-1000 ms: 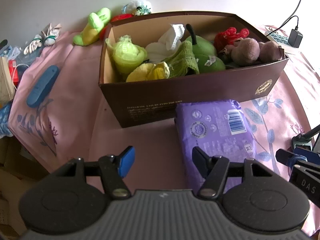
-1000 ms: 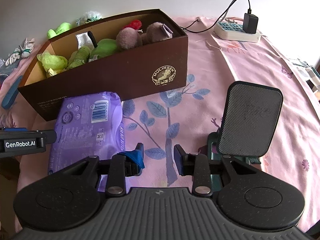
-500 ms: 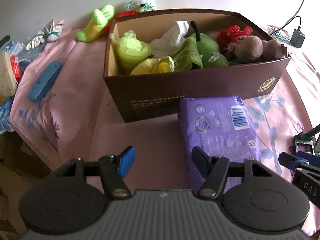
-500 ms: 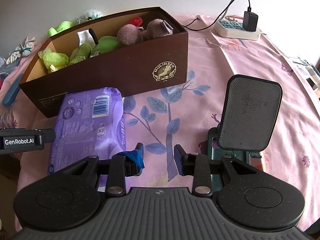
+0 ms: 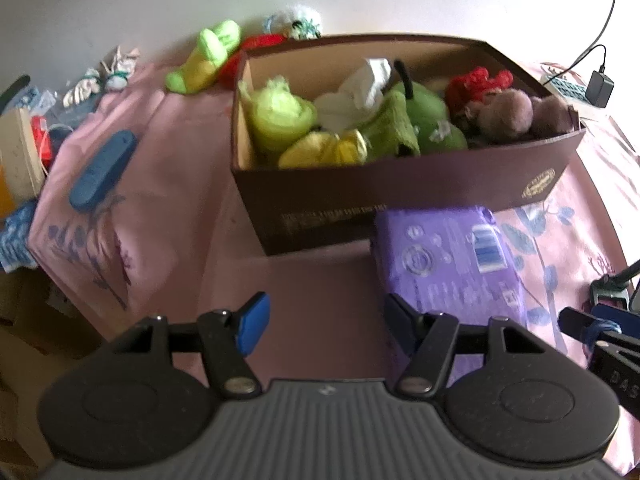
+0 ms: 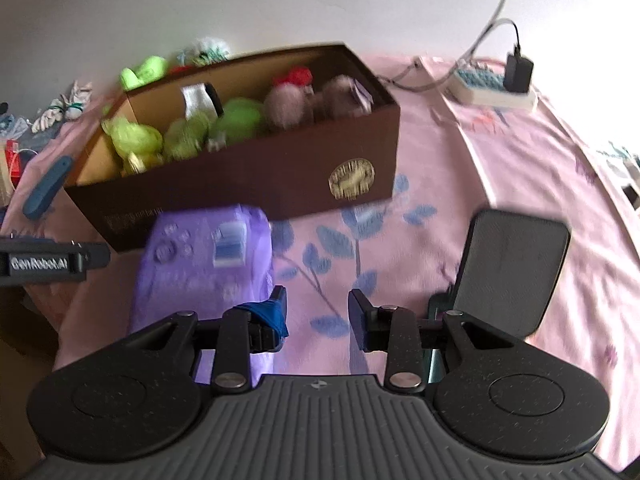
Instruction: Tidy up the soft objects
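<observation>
A brown cardboard box (image 5: 400,196) (image 6: 256,176) on the pink cloth holds several soft toys: a green pear plush (image 5: 428,120), yellow-green bundles and brown plush balls (image 5: 508,114). A purple soft pack (image 5: 448,260) (image 6: 204,260) lies against the box's near side. A green and yellow plush (image 5: 206,58) lies behind the box's left end. My left gripper (image 5: 324,318) is open and empty, in front of the box. My right gripper (image 6: 316,312) is open and empty, just right of the purple pack.
A blue oblong case (image 5: 102,170) lies on the cloth at the left, with clutter past the table edge. A power strip with a charger (image 6: 496,88) sits at the back right. A black pad on a stand (image 6: 508,276) is near my right gripper.
Both grippers have pulled back and shifted; the box and purple pack sit a little farther off in the views. Both views are now blurred by motion.
</observation>
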`<act>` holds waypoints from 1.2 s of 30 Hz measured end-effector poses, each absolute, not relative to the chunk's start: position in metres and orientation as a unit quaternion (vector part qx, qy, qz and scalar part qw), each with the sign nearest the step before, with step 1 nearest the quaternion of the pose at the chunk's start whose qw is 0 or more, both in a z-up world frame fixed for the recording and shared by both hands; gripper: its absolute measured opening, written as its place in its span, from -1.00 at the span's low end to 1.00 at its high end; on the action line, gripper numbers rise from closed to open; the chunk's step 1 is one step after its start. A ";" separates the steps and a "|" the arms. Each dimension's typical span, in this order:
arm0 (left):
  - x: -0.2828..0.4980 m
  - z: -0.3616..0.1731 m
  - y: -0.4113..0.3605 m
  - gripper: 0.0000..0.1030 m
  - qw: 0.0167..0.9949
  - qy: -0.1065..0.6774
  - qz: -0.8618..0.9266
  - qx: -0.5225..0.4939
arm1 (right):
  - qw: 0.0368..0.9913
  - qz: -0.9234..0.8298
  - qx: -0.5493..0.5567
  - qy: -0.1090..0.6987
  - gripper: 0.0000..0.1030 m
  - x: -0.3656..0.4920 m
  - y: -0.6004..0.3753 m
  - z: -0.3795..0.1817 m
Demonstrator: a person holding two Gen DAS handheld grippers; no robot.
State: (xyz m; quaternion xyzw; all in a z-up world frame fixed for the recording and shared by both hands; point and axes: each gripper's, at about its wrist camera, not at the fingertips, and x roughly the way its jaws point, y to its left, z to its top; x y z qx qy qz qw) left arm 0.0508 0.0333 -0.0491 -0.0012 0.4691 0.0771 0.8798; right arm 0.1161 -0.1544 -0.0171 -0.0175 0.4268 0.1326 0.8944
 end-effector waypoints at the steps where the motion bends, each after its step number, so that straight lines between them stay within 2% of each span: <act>1: 0.053 -0.045 0.035 0.29 0.881 0.466 0.077 0.002 | 0.896 0.138 -0.021 0.421 -0.68 0.120 -0.154 -0.010; 4: 0.062 -0.024 0.045 0.29 0.889 0.453 0.067 0.011 | 0.904 0.151 -0.047 0.398 -0.68 0.133 -0.152 0.017; 8: 0.079 0.011 0.057 0.29 0.905 0.418 0.066 0.042 | 0.898 0.167 -0.047 0.405 -0.68 0.162 -0.153 0.045; 15: 0.124 0.040 0.073 0.29 0.919 0.384 0.065 0.054 | 0.908 0.154 -0.023 0.389 -0.67 0.211 -0.154 0.056; 31: 0.179 -0.015 0.066 0.29 0.924 0.366 0.109 0.017 | 0.931 0.202 -0.049 0.299 -0.66 0.302 -0.130 -0.006; 36: 0.192 -0.029 0.072 0.29 0.926 0.359 0.116 0.020 | 0.927 0.207 -0.075 0.303 -0.65 0.318 -0.117 -0.027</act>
